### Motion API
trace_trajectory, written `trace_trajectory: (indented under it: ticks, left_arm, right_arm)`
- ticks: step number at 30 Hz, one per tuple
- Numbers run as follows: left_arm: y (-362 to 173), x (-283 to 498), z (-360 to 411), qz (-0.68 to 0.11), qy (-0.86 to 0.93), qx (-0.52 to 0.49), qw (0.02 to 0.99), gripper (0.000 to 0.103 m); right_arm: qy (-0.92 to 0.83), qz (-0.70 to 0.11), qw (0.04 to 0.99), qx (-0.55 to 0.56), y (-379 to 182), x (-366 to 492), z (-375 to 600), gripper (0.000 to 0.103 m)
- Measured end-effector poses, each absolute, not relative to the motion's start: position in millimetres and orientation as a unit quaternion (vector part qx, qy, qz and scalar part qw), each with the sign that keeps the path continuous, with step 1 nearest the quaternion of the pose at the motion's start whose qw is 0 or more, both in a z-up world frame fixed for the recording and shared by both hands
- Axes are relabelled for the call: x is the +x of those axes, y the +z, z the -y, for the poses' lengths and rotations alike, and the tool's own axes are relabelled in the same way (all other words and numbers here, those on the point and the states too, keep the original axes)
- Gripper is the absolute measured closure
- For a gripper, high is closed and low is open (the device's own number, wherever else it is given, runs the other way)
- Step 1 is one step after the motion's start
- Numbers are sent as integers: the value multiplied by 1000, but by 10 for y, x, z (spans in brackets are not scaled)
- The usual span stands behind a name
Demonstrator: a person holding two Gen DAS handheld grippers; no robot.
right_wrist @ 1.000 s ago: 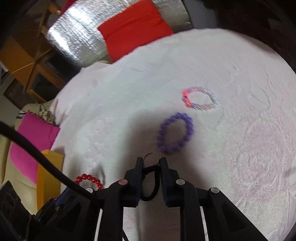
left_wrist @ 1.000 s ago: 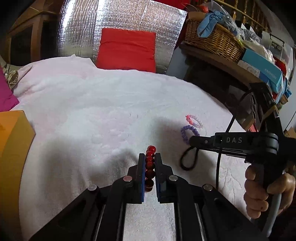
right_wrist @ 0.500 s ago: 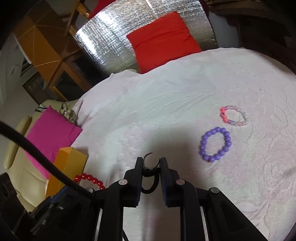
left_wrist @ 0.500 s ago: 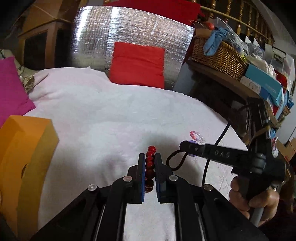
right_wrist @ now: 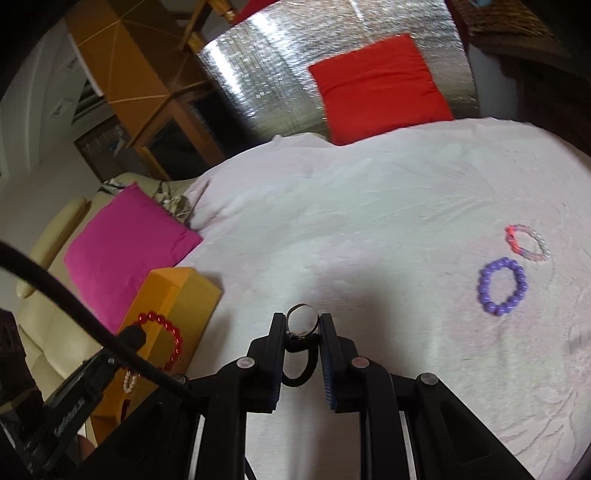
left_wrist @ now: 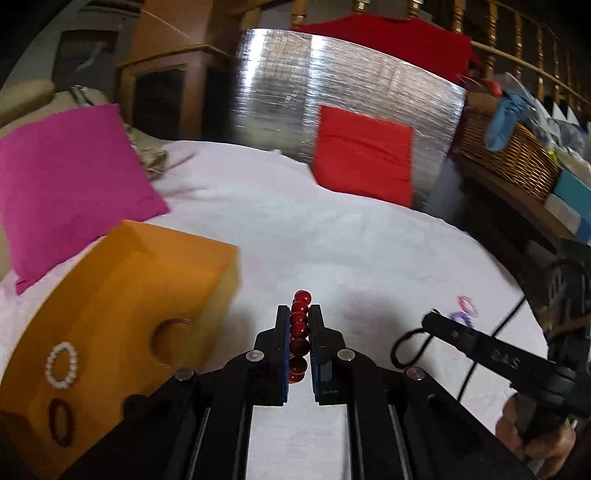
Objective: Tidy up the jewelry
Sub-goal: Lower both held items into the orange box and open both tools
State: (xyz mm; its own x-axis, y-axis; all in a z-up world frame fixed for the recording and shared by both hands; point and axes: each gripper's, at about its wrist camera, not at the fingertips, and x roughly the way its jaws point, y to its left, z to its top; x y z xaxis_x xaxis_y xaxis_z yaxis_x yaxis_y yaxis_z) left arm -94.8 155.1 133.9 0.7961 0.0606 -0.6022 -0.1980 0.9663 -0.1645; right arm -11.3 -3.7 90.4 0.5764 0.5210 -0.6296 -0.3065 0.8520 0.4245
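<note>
Two grippers: left gripper [left_wrist: 298, 345], right gripper [right_wrist: 302, 345]; three cushions: two red [left_wrist: 364, 158] [left_wrist: 388, 35], one magenta [left_wrist: 70, 177]; one orange box [left_wrist: 122, 314]; six jewelry pieces: red bracelet [left_wrist: 299, 332], purple bracelet [right_wrist: 502, 291], pink-and-clear bracelet [right_wrist: 526, 242], pearl bracelet [left_wrist: 62, 364], dark bracelet [left_wrist: 61, 422], black band [right_wrist: 300, 354].

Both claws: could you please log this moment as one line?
left claw: shut on red bracelet | right claw: shut on black band | orange box: near left

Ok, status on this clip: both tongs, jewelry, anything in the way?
Left tongs shut on red bead bracelet. Right tongs shut on black looped band. Orange foam block close left, path unobstructed.
</note>
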Motion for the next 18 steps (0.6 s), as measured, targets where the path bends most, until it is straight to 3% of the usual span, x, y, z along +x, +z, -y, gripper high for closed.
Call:
trace_trajectory:
  ticks: [18]
  left_arm:
    - [1461,-1256,-2282,-272,162,-130,939,93]
  right_arm:
    - [300,-361,881,64,1410,-149,-1129,84]
